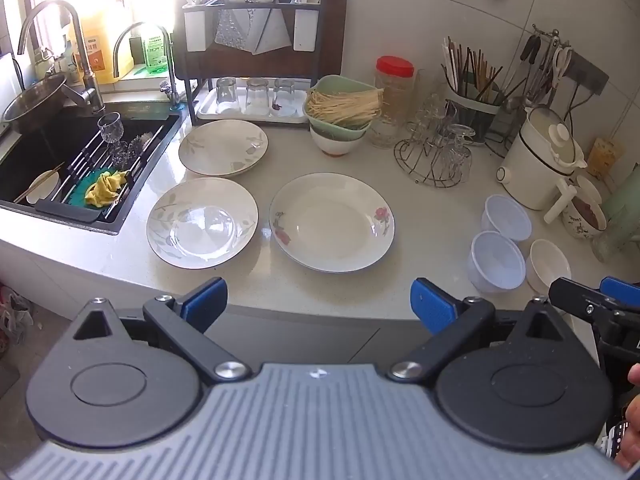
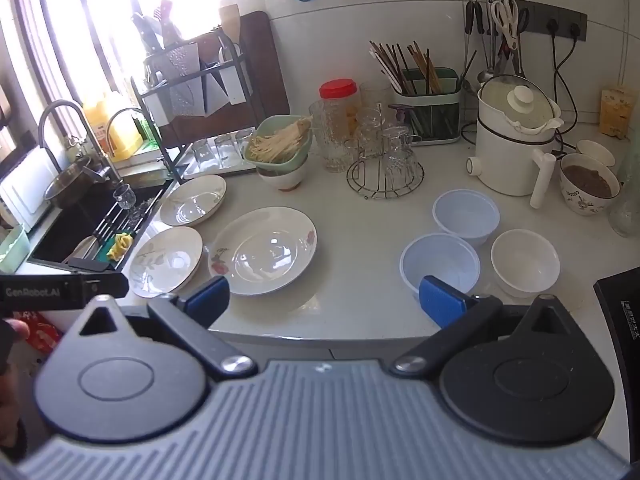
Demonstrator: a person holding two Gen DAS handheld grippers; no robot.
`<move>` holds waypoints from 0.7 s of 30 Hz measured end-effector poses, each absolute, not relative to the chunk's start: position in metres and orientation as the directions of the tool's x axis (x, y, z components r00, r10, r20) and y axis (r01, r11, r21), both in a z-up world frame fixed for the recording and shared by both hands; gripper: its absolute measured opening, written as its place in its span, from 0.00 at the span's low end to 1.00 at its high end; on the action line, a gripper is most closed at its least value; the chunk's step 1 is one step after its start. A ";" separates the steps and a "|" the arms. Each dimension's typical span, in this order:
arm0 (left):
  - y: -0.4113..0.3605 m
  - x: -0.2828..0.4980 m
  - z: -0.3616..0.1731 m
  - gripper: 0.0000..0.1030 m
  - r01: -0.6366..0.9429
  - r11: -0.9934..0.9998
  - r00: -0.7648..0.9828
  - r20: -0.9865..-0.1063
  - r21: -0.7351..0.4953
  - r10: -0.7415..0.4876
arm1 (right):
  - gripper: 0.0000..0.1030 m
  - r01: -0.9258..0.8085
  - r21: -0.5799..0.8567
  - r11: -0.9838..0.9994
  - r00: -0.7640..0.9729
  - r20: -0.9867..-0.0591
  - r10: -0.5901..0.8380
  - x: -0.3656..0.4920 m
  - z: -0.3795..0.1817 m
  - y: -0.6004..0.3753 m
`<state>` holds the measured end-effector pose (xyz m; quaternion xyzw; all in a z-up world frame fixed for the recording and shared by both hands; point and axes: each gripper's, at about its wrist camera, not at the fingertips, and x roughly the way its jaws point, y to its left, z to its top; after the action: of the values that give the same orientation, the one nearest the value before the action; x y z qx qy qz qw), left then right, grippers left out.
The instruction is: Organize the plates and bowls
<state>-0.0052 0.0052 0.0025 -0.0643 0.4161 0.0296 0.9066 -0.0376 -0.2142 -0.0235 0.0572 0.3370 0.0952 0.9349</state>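
Three plates lie on the pale counter: a pink-flower plate (image 1: 332,222) (image 2: 264,250), a leaf-pattern plate (image 1: 202,223) (image 2: 166,260) to its left, and a second leaf plate (image 1: 223,147) (image 2: 193,200) behind. To the right stand two translucent plastic bowls (image 1: 497,261) (image 2: 440,263), (image 1: 506,216) (image 2: 466,215) and a white bowl (image 1: 548,265) (image 2: 525,262). My left gripper (image 1: 319,300) hangs open over the counter's front edge, nothing between its blue pads. My right gripper (image 2: 325,300) is open too, empty, short of the bowls.
A black sink (image 1: 60,160) with a rack, glass and yellow cloth is at the left. Behind the plates stand a dish rack (image 1: 256,40), a green bowl of noodles (image 1: 340,108) on a white bowl, a glass stand (image 1: 436,156), a white cooker (image 1: 536,160) and a chopstick holder (image 2: 430,104).
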 end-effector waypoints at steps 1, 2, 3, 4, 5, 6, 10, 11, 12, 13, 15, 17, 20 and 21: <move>0.006 -0.005 0.003 0.97 -0.107 0.990 0.652 -0.758 -0.092 0.000 | 1.00 -0.141 0.170 0.975 0.756 -0.618 0.217 -0.037 -0.023 -0.214; 0.007 -0.002 0.003 0.97 -0.106 0.990 0.651 -0.759 -0.092 -0.001 | 1.00 -0.141 0.170 0.975 0.757 -0.616 0.217 -0.038 -0.023 -0.214; 0.005 -0.003 0.003 0.97 -0.106 0.990 0.653 -0.758 -0.091 0.000 | 1.00 -0.139 0.170 0.975 0.759 -0.615 0.216 -0.038 -0.026 -0.214; 0.005 -0.003 0.003 0.97 -0.103 0.990 0.654 -0.757 -0.092 -0.002 | 1.00 -0.137 0.169 0.976 0.759 -0.615 0.213 -0.038 -0.026 -0.214; 0.004 -0.003 0.003 0.97 -0.100 0.991 0.654 -0.757 -0.091 -0.004 | 1.00 -0.136 0.170 0.976 0.761 -0.613 0.213 -0.038 -0.026 -0.214; 0.005 -0.002 0.003 0.97 -0.097 0.991 0.654 -0.757 -0.090 -0.005 | 1.00 -0.135 0.172 0.976 0.762 -0.611 0.213 -0.038 -0.026 -0.215; 0.007 0.000 0.005 0.97 -0.098 0.991 0.655 -0.755 -0.093 -0.006 | 1.00 -0.133 0.169 0.977 0.765 -0.609 0.210 -0.038 -0.025 -0.215; 0.007 0.000 0.005 0.97 -0.098 0.991 0.657 -0.753 -0.094 -0.007 | 1.00 -0.132 0.170 0.977 0.765 -0.610 0.209 -0.038 -0.025 -0.214; 0.008 0.001 0.005 0.97 -0.097 0.991 0.658 -0.753 -0.097 -0.009 | 1.00 -0.130 0.169 0.977 0.764 -0.611 0.207 -0.037 -0.025 -0.214; 0.008 0.000 0.004 0.97 -0.097 0.990 0.656 -0.754 -0.099 -0.011 | 1.00 -0.129 0.168 0.977 0.763 -0.613 0.206 -0.037 -0.025 -0.214; 0.009 0.001 0.003 0.97 -0.095 0.990 0.654 -0.757 -0.102 -0.015 | 1.00 -0.130 0.167 0.977 0.759 -0.617 0.207 -0.036 -0.025 -0.213; 0.010 0.004 0.003 0.97 -0.097 0.990 0.654 -0.757 -0.104 -0.015 | 1.00 -0.132 0.163 0.978 0.761 -0.616 0.205 -0.036 -0.024 -0.212; 0.009 0.004 0.004 0.97 -0.089 0.991 0.660 -0.751 -0.097 -0.014 | 1.00 -0.128 0.162 0.979 0.765 -0.612 0.201 -0.036 -0.024 -0.212; 0.009 0.004 0.004 0.97 -0.091 0.991 0.664 -0.748 -0.093 -0.009 | 1.00 -0.126 0.163 0.979 0.765 -0.612 0.200 -0.036 -0.024 -0.212</move>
<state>0.0039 0.0094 0.0042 -0.0612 0.4092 0.0227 0.9101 -0.0359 -0.2124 -0.0241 0.0560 0.3317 0.0868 0.9377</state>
